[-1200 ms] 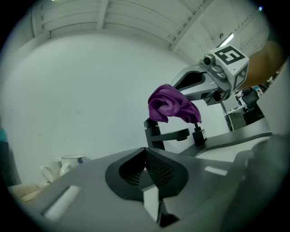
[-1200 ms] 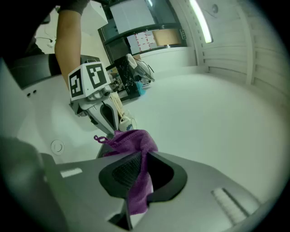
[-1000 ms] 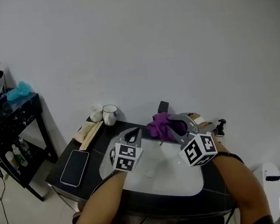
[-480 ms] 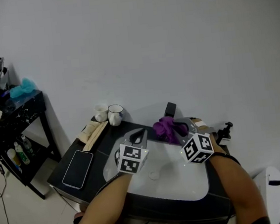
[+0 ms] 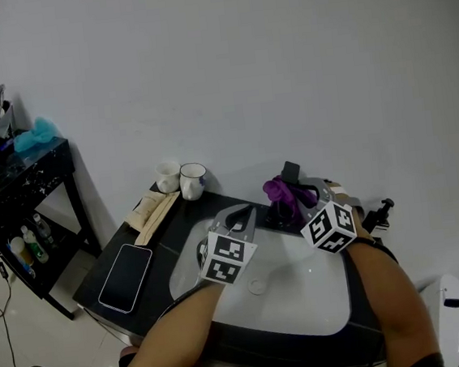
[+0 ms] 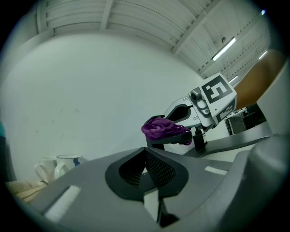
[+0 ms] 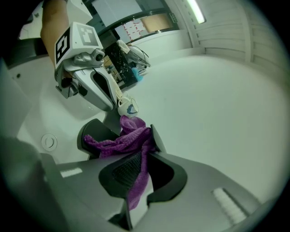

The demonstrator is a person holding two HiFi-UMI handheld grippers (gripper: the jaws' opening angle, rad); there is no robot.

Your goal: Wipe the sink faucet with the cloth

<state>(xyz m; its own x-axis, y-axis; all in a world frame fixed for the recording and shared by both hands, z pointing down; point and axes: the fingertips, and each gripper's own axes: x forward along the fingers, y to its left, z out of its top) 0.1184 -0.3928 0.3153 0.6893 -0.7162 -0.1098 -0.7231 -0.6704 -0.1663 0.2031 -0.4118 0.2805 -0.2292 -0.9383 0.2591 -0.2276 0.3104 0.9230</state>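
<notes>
Presently the cloth (image 7: 118,139) is pinched by the right hand-held gripper (image 7: 136,156) and draped over the faucet (image 7: 92,131) just ahead of its tips. The left hand-held gripper (image 6: 144,174) is closed on nothing. The cloth could be tugged free if snagged there.

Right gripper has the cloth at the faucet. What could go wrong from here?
The right gripper pinches only a thin strand of the purple cloth; the bulk is bunched on the black faucet, so it may snag or pull free.
A small dark bottle stands just beside that gripper; a wide sweep could knock it.
The left gripper, shut and empty, hangs near the faucet and could collide.
</notes>
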